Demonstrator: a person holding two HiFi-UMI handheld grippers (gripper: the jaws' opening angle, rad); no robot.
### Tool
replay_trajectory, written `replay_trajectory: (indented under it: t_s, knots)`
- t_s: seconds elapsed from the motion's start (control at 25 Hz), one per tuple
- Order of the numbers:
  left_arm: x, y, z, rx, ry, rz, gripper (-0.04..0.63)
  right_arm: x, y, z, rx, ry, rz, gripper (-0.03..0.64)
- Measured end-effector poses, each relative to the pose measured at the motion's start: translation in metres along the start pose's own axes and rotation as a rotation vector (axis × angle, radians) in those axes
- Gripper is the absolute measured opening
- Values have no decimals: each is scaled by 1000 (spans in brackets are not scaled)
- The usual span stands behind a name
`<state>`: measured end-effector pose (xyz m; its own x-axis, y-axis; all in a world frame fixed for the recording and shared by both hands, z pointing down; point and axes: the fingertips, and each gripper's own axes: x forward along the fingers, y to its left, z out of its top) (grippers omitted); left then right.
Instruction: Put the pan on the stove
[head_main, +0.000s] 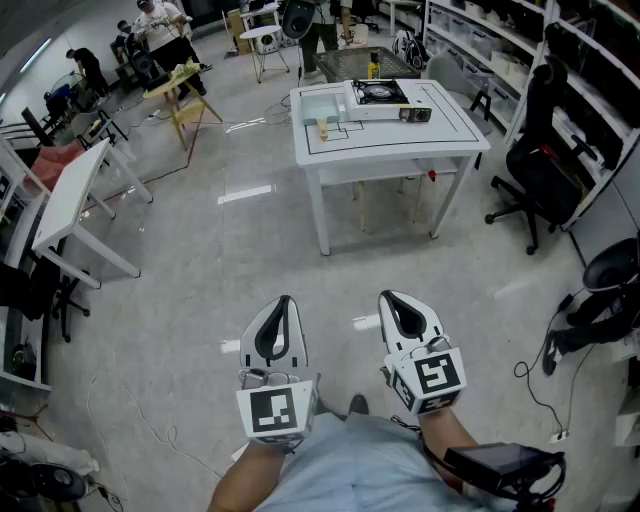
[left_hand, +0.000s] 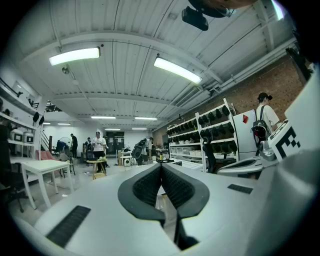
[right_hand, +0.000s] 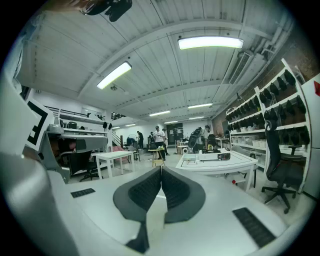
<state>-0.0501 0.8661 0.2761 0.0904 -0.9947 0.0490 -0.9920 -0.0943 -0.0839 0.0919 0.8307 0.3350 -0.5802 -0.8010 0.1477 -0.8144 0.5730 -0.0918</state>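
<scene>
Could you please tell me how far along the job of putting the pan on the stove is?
Nothing looks done yet: the stove on the white table has a bare burner, and what looks like the pan lies beside it. Nothing is in hand; the left tool and right tool are shut and empty, far from the table. Still left: approach, grasp the pan, set it on the stove.

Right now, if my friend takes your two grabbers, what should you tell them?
Left gripper: shut, empty.
Right gripper: shut, empty.
Both are well short of the white table.
The portable gas stove sits on the table's far side. A white thing with a brown handle lies left of it, maybe the pan; too small to tell.
Done: nothing yet.
Left: walk up, grasp the pan, set it on the stove.
</scene>
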Motion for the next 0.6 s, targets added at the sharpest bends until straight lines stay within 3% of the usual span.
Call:
replay_trajectory:
  t_s: [0.16,0.6]
  knots:
    - [6,-12,6,-22,-26,-13,18,-2,-10,-1,3,0,4,48]
    - [25,-5,-8,-23,23,8,18,16,-34,-8,76,5,-7,52]
